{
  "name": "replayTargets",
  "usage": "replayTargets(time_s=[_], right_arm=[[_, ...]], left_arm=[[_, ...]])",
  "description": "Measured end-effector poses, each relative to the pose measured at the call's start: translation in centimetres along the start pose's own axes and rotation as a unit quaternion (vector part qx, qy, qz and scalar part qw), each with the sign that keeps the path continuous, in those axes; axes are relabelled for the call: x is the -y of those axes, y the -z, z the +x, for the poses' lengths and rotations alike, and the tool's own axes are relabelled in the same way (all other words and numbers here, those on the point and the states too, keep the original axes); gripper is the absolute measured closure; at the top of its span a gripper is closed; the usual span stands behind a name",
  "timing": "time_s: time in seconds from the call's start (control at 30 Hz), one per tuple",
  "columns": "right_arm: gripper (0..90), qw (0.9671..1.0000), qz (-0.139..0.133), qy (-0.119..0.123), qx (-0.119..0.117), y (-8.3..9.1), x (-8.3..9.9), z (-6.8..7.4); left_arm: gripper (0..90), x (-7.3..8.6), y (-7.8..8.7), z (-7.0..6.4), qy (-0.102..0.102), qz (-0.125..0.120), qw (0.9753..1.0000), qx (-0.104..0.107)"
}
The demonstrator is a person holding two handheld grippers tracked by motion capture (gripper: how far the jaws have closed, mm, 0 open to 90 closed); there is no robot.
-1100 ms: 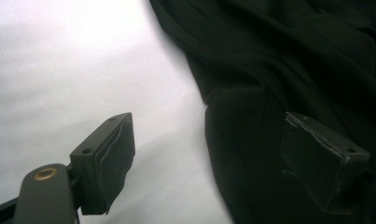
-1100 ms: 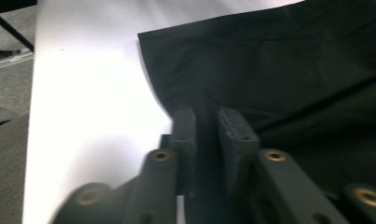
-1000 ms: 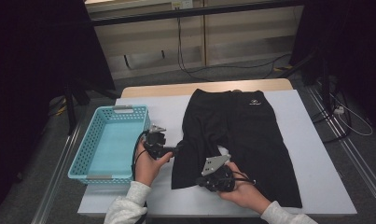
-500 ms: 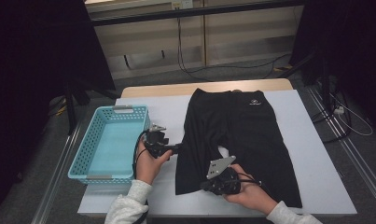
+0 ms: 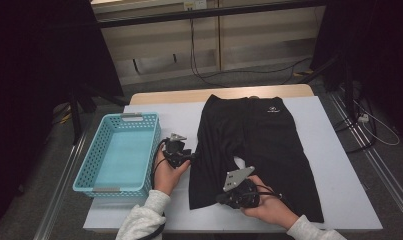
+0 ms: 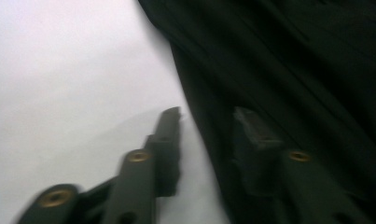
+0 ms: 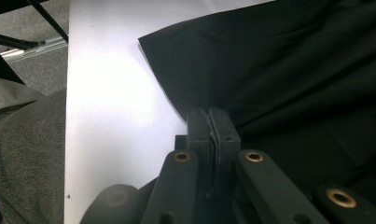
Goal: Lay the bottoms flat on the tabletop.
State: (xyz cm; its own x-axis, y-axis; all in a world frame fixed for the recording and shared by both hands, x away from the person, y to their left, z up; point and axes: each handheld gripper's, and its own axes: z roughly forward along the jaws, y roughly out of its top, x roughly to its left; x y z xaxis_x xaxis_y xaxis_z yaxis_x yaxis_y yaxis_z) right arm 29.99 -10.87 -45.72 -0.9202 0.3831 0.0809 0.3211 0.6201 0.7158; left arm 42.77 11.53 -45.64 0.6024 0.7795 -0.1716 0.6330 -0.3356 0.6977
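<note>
Black shorts (image 5: 259, 145) lie flat on the white table (image 5: 339, 165), waistband at the far side. My left gripper (image 5: 191, 156) is at the left edge of the shorts. In the left gripper view it (image 6: 208, 114) is open, one jaw over the bare table and the other over the black fabric (image 6: 293, 70). My right gripper (image 5: 220, 199) is low over the hem of the left leg, near the front edge. In the right gripper view its jaws (image 7: 209, 114) are pressed together on the edge of the shorts (image 7: 279, 60).
A light blue mesh basket (image 5: 120, 152) with nothing in it stands at the table's left edge, close to my left hand. Beyond the table are a floor with cables (image 5: 229, 80) and dark stands (image 5: 349, 75). A grey sleeve (image 7: 27, 154) lies near the front edge.
My right gripper has shifted a little toward the front edge and to the right, keeping its hold on the hem. The left gripper has hardly moved.
</note>
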Motion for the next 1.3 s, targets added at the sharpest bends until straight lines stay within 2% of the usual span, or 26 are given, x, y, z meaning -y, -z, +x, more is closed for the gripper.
replayTargets(time_s=[0.07,0.1,0.17,0.23,0.27,0.4,0.53,0.63,0.7,0.77,0.8,0.83,0.87,0.93,0.97,1.0,1.03,1.07,1.1,1.2,1.23,1.3], right_arm=[[89.4,1.0,-0.001,-0.002,-0.002,0.0,0.0,-0.1],[89.4,1.0,-0.001,-0.003,-0.002,0.0,0.0,-0.1],[89.4,1.0,-0.001,-0.001,-0.002,0.0,0.0,-0.1],[89.4,1.0,-0.002,-0.002,-0.002,0.0,0.1,-0.1],[89.4,1.0,-0.003,-0.004,-0.003,0.0,0.1,-0.1],[89.6,1.0,-0.001,-0.004,-0.004,0.1,0.1,-0.1],[89.7,0.9999,0.001,-0.002,-0.015,0.3,0.1,0.0],[89.7,0.9998,-0.001,-0.005,-0.019,0.4,0.2,0.1],[89.6,0.9997,-0.007,-0.008,-0.023,0.5,0.1,0.1],[89.6,0.9997,-0.005,-0.009,-0.022,0.4,0.1,0.2],[89.6,0.9998,-0.003,-0.007,-0.02,0.2,0.2,0.2],[89.5,0.9998,-0.001,-0.006,-0.021,0.1,0.2,0.2],[89.5,0.9997,-0.002,-0.008,-0.023,0.1,0.2,0.1],[89.6,0.9997,-0.002,-0.007,-0.021,0.1,0.2,0.1],[89.6,0.9997,0.0,-0.006,-0.024,0.1,0.2,0.1],[89.6,0.9997,-0.002,-0.006,-0.022,0.1,0.2,0.1],[89.6,0.9997,-0.002,-0.007,-0.022,0.1,0.2,0.1],[89.6,0.9997,-0.002,-0.006,-0.024,0.1,0.2,0.1],[89.6,0.9997,-0.002,-0.008,-0.022,0.1,0.2,0.1],[89.5,0.9997,-0.002,-0.009,-0.021,0.2,0.3,0.2],[89.5,0.9997,-0.002,-0.009,-0.022,0.2,0.3,0.2],[89.5,0.9997,-0.003,-0.01,-0.022,0.2,0.3,0.2]], left_arm=[[70.9,-0.1,0.0,0.0,-0.001,0.003,1.0,-0.006],[74.4,-0.1,0.0,0.1,0.009,0.004,0.9999,-0.003],[81.8,-0.1,-0.1,0.1,0.014,0.004,0.9999,-0.007],[88.2,-0.1,-0.1,0.1,0.026,0.012,0.9996,0.005],[90.0,-0.1,-0.1,0.1,0.024,0.011,0.9996,0.001],[90.0,-0.3,0.4,0.2,0.03,0.017,0.9994,0.0],[90.0,-0.5,1.4,0.4,0.04,0.006,0.9992,0.002],[90.0,-0.4,1.9,0.6,0.042,0.003,0.9991,-0.009],[90.0,-0.4,2.1,0.9,0.053,-0.001,0.9985,-0.01],[90.0,-0.3,2.2,1.0,0.049,0.004,0.9987,-0.012],[90.0,-0.3,2.1,1.0,0.052,0.005,0.9986,-0.006],[90.0,-0.2,2.0,1.0,0.052,-0.002,0.9986,-0.007],[90.0,-0.3,1.9,1.1,0.043,-0.006,0.999,-0.012],[75.7,-0.4,1.5,1.1,0.047,-0.018,0.9987,0.004],[65.5,-0.4,1.3,1.0,0.041,-0.021,0.9989,-0.003],[65.2,-0.4,1.1,0.9,0.035,-0.016,0.9992,-0.005],[61.4,-0.4,0.8,0.8,0.041,-0.019,0.999,0.0],[56.3,-0.4,0.5,0.6,0.037,-0.021,0.9991,0.0],[54.8,-0.4,0.3,0.5,0.03,-0.019,0.9993,-0.005],[55.2,-0.3,-0.3,0.6,0.034,-0.014,0.9993,-0.004],[56.3,-0.2,-0.4,0.6,0.037,-0.019,0.9991,-0.004],[63.6,-0.4,-0.6,0.5,0.037,-0.015,0.9992,0.0]])
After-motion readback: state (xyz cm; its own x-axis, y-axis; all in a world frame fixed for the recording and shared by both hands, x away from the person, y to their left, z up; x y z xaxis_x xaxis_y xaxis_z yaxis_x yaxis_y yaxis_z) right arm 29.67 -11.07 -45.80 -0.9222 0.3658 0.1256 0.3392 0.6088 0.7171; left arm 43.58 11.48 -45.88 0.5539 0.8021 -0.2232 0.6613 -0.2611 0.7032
